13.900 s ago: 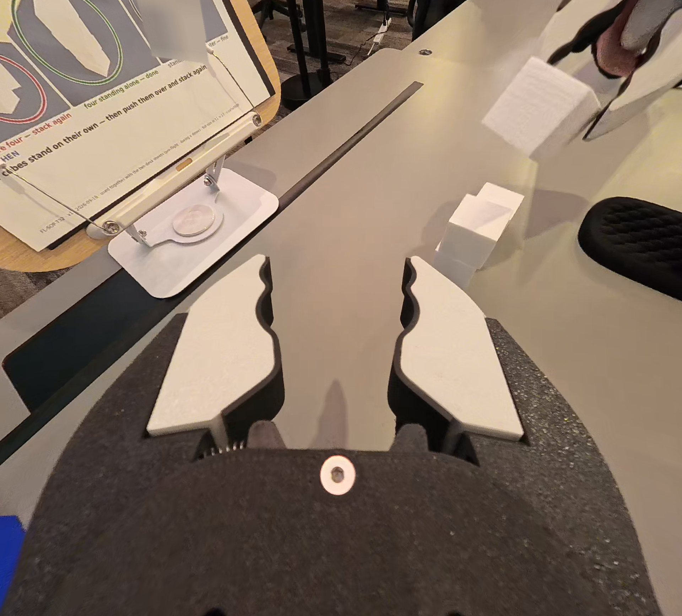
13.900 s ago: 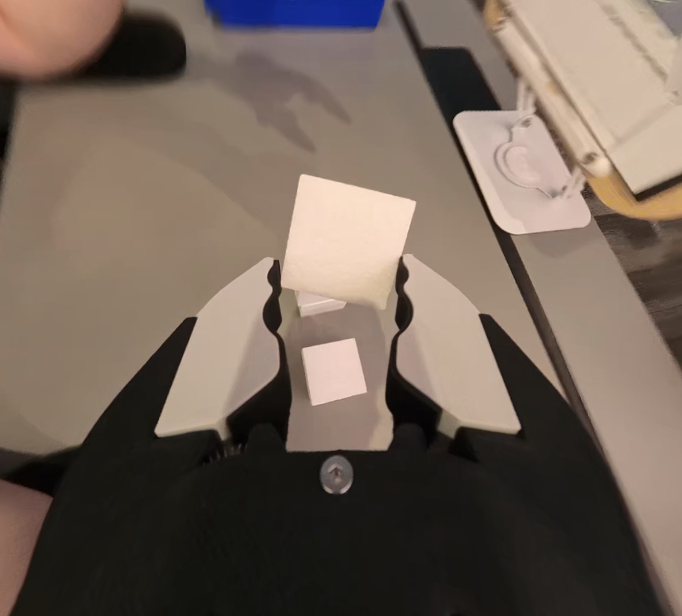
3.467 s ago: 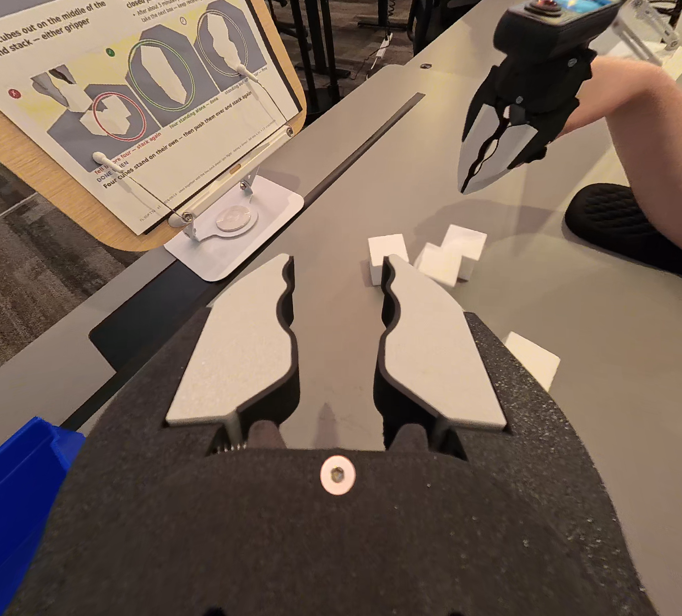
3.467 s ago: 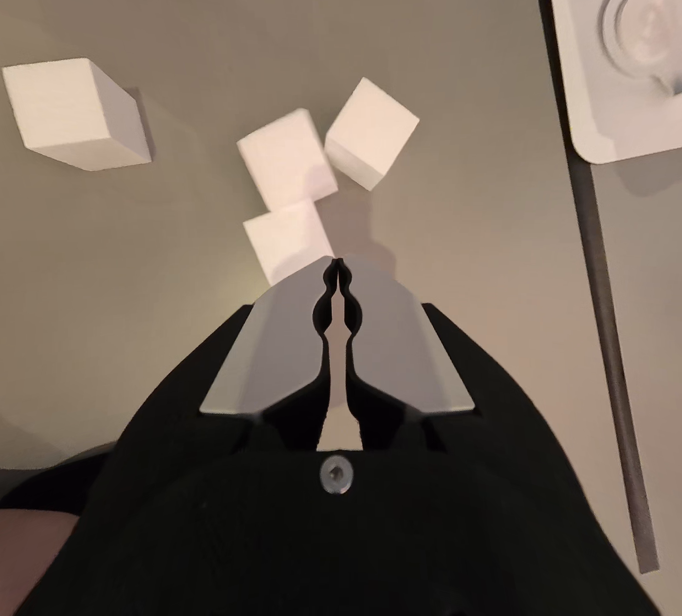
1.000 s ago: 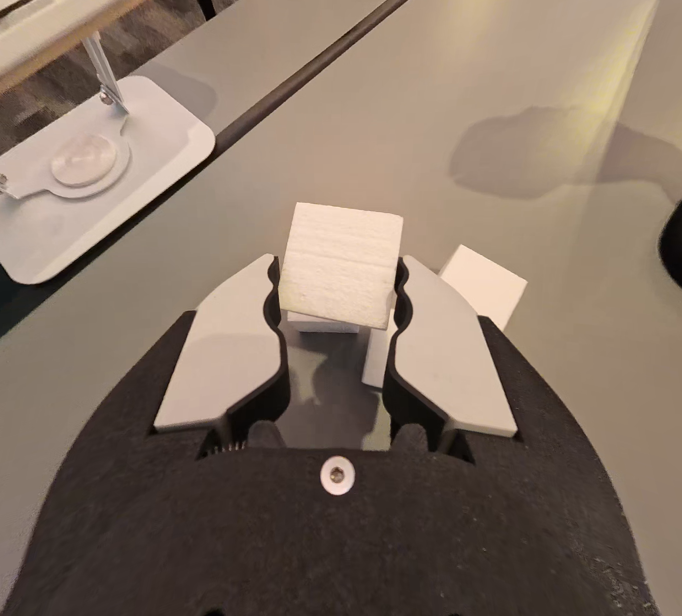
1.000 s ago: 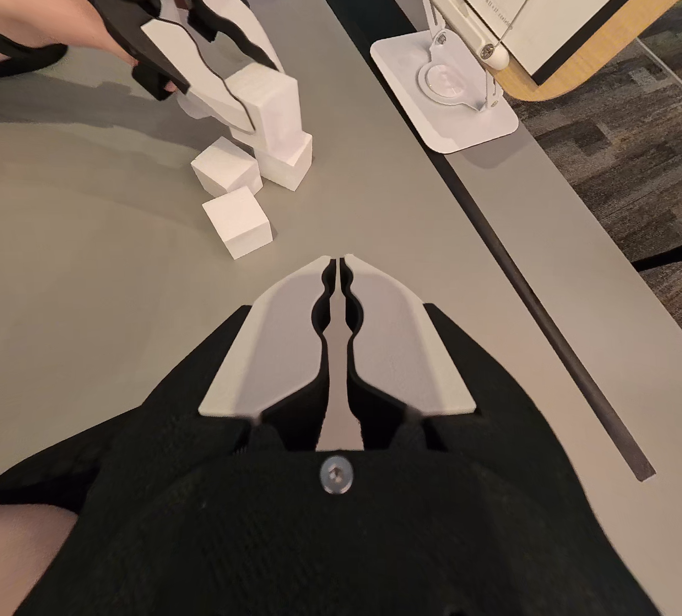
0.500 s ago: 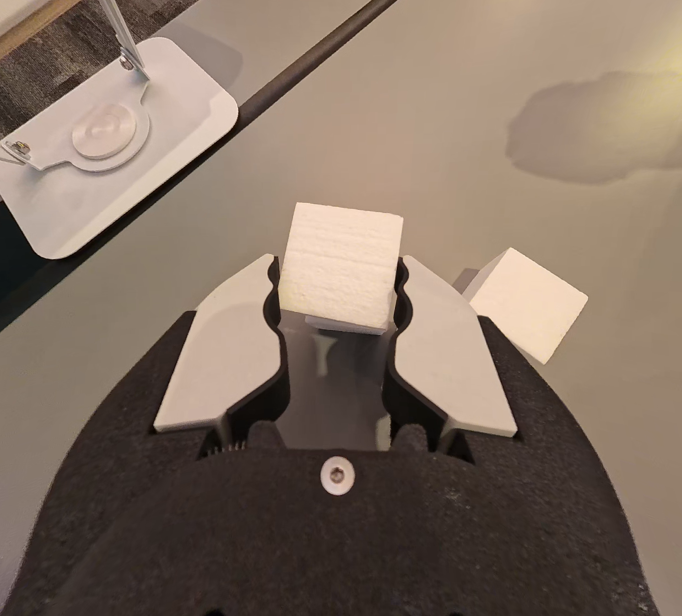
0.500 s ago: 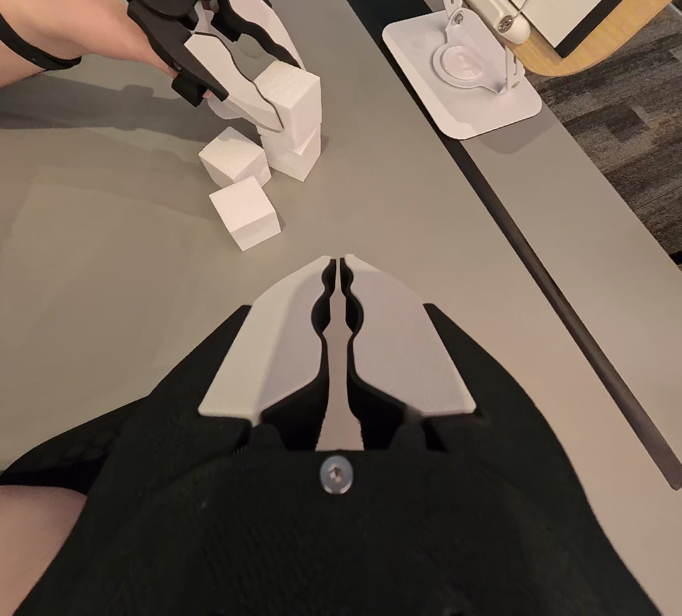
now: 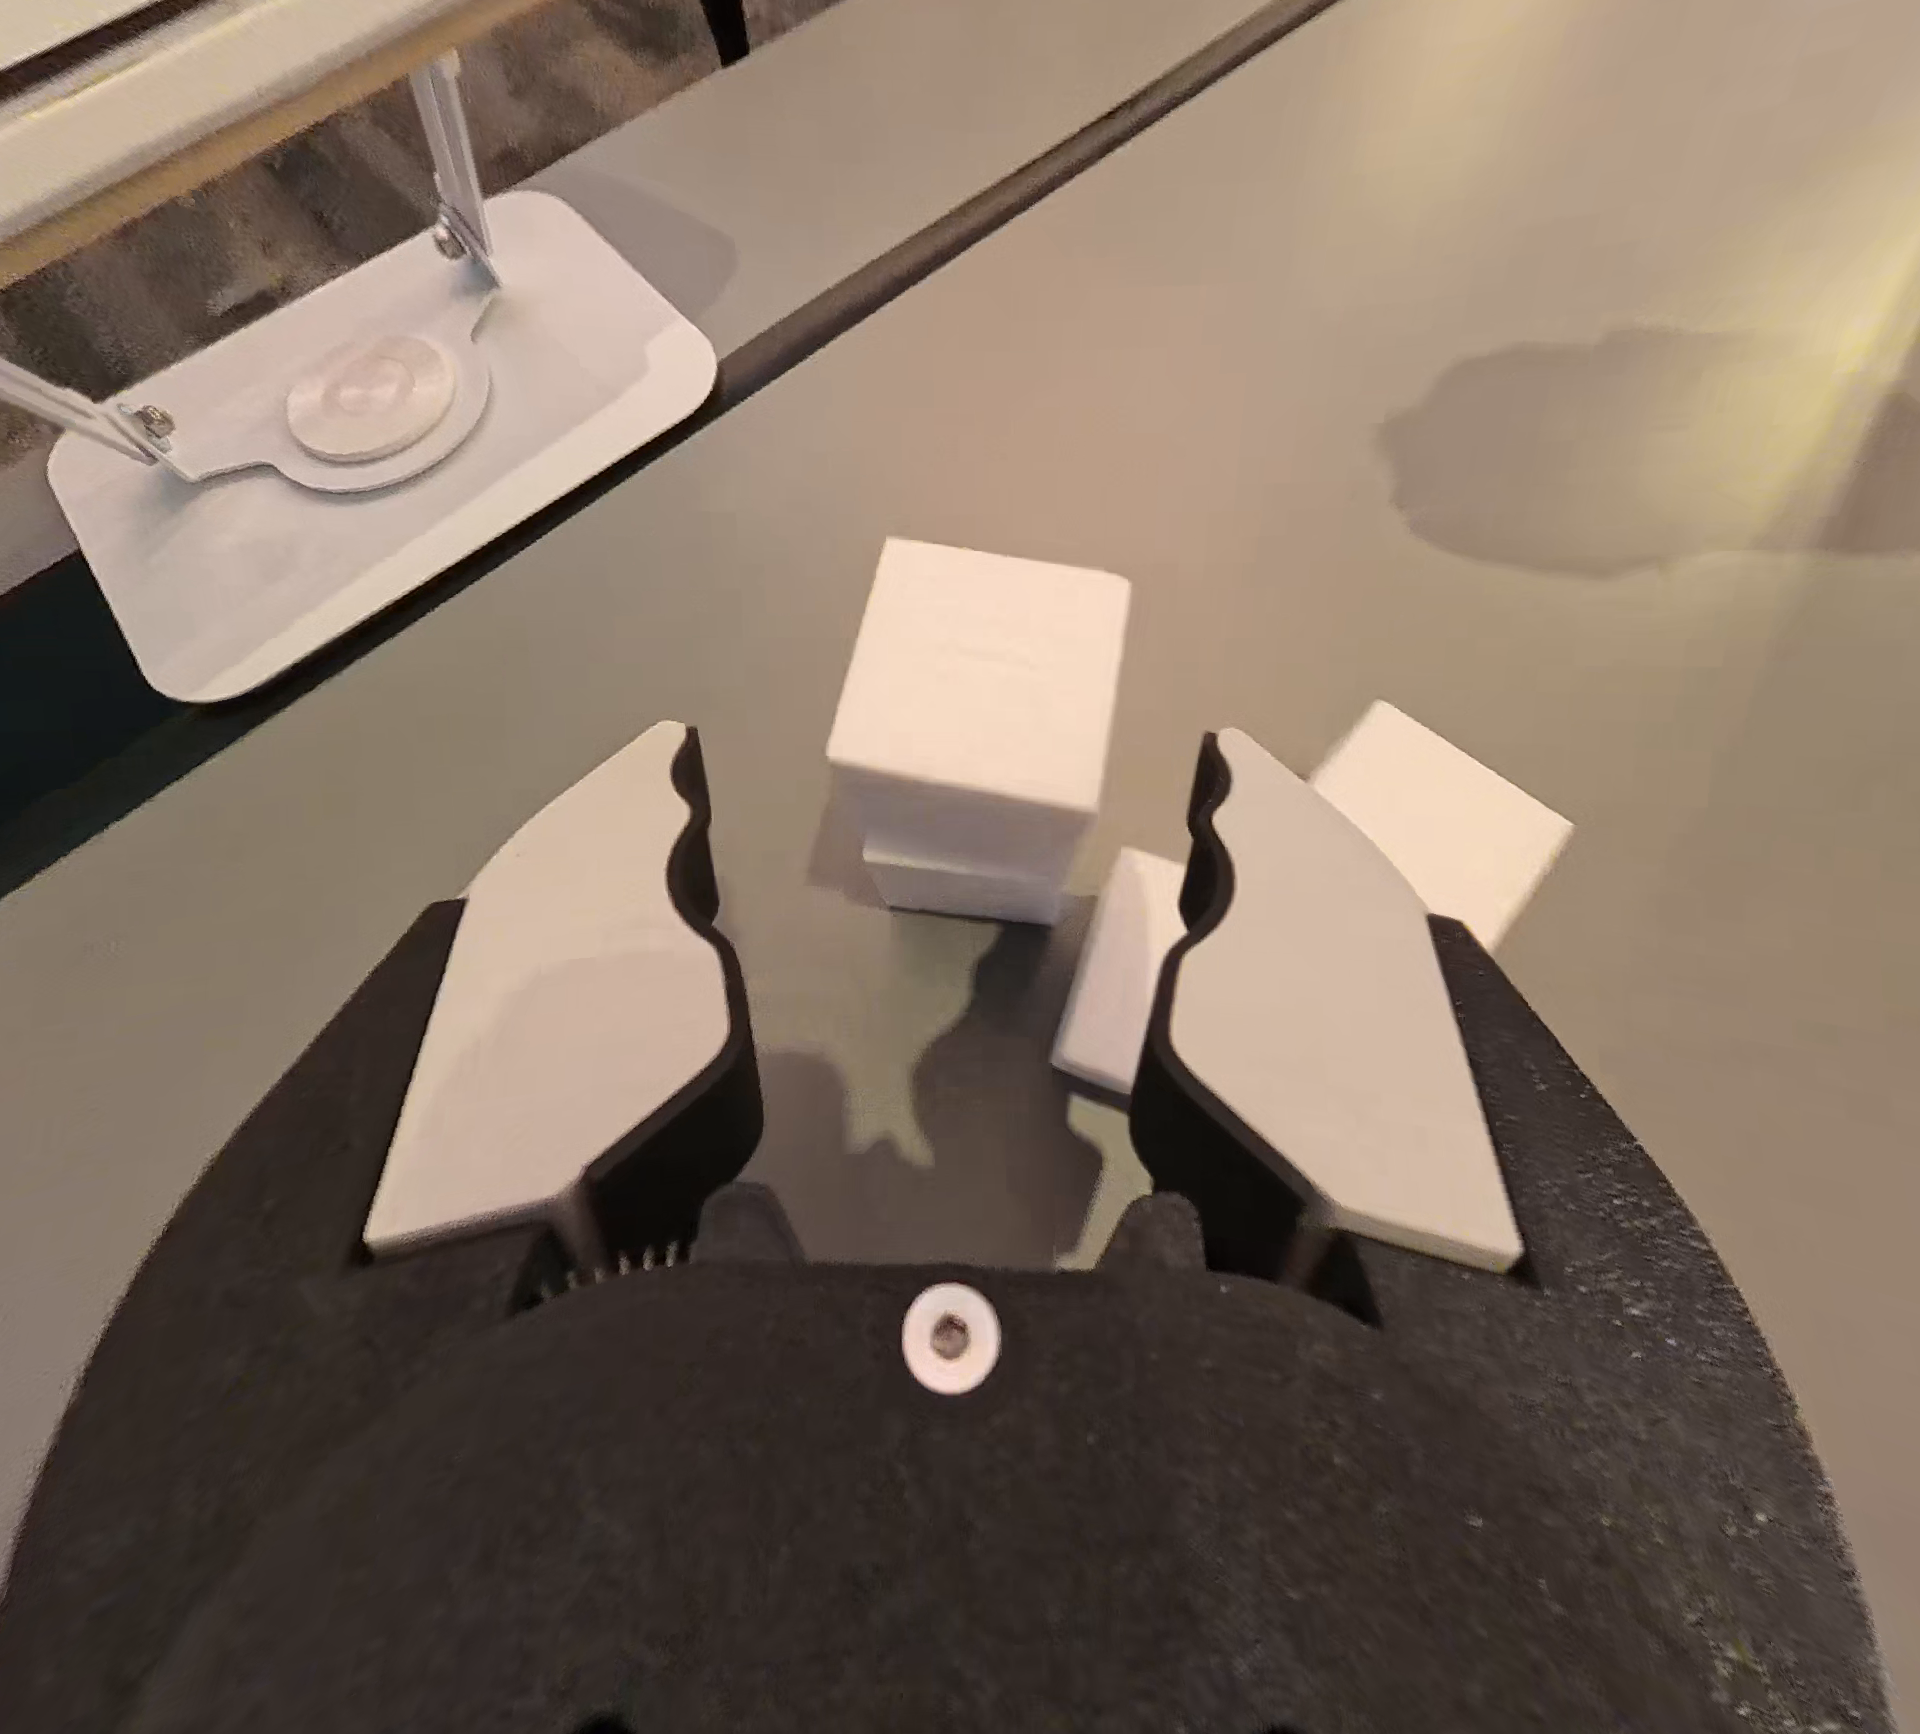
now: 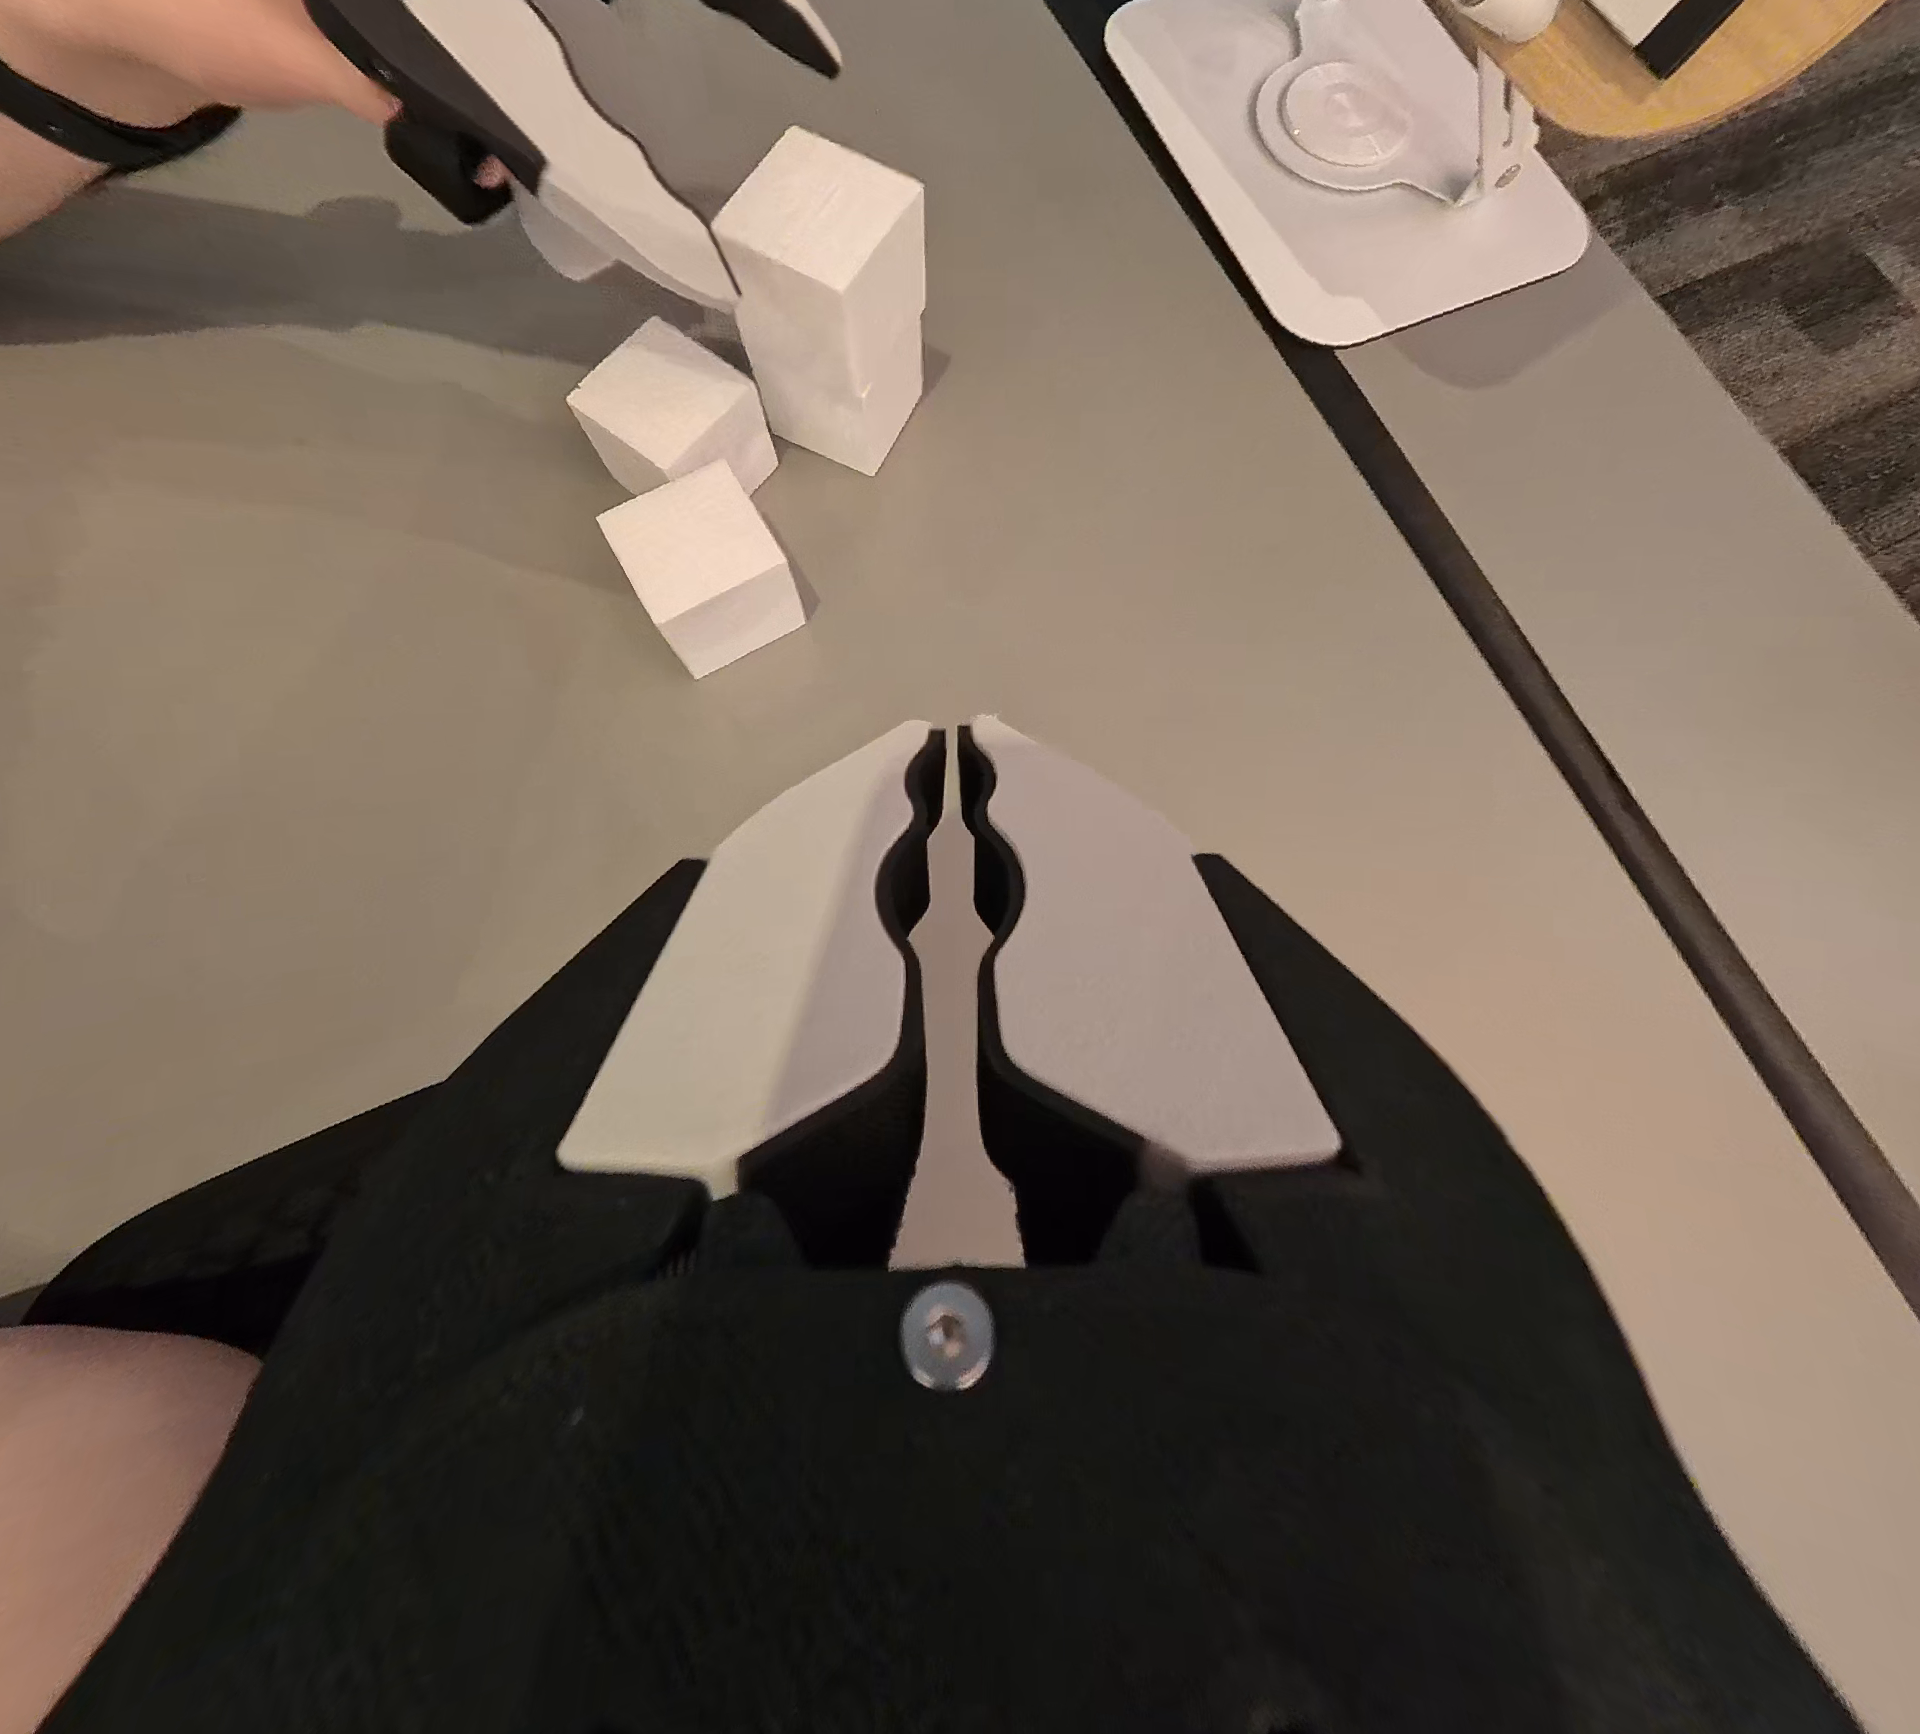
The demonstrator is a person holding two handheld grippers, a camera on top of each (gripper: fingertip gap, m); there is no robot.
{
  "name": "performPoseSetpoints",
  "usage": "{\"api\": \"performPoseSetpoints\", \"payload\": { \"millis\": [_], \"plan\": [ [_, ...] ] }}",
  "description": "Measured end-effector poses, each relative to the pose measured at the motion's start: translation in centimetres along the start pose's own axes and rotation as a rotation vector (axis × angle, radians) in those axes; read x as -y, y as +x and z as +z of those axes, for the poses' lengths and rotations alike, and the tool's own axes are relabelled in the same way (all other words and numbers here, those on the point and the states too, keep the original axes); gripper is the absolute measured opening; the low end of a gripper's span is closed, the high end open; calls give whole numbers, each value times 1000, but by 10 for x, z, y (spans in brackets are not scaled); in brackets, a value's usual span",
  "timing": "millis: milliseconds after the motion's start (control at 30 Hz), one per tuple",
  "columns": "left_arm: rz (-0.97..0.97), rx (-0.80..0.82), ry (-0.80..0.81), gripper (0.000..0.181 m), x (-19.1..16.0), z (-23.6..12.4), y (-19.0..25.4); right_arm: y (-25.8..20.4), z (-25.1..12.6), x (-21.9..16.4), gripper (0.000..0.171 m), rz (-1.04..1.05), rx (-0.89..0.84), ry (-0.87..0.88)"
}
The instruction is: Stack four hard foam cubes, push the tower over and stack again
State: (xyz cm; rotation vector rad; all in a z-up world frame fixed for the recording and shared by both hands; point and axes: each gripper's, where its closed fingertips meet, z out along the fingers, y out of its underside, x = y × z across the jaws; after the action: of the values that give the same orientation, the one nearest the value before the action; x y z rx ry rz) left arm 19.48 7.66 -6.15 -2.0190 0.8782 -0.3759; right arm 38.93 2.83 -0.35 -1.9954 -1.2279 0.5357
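Observation:
Two white foam cubes stand stacked on the grey table: the top cube point(image 9: 987, 676) point(image 10: 821, 230) rests on the bottom cube point(image 9: 961, 884) point(image 10: 842, 391). Two loose cubes lie beside the stack, one touching it point(image 9: 1112, 967) point(image 10: 670, 406), the other a little farther out point(image 9: 1444, 817) point(image 10: 707, 578). My left gripper point(image 9: 945, 749) is open and empty, just behind and above the stack; it also shows in the right wrist view point(image 10: 779, 167). My right gripper point(image 10: 953, 728) is shut and empty, held above the table short of the cubes.
A white stand base point(image 9: 353, 458) point(image 10: 1351, 136) holds an instruction board at the table's far side. A dark slot point(image 9: 1039, 198) point(image 10: 1558, 676) runs along the table. A person's hand point(image 10: 135, 1) holds the left gripper. From either gripper's tips it is about 30 centimetres to the dark slot point(image 9: 1039, 198). It is also in sight in the right wrist view point(image 10: 1490, 658).
My left gripper has opened and let go of the cube it held, leaving it on top of another cube, and has drawn back a little. The right gripper stays shut.

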Motion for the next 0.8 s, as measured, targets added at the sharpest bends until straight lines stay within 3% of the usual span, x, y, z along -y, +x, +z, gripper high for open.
{"api": "performPoseSetpoints", "payload": {
  "millis": [200,333,500,667,800],
  "plan": [
    [-45,-223,142,90,-27,-36,44,-13,26,-6,21,-34,141,-12],
    [92,-167,108,91,-45,-24,49,-21,44,-3,23,-49,225,4],
    [108,-192,37,79,-62,-3,52,-34,62,-13,28,-55,319,-31],
    [115,-204,-14,57,-75,7,52,-71,89,-13,63,-113,513,-23],
    [104,-223,-41,57,-78,0,53,-91,115,-18,81,-189,522,-130]
  ]
}}
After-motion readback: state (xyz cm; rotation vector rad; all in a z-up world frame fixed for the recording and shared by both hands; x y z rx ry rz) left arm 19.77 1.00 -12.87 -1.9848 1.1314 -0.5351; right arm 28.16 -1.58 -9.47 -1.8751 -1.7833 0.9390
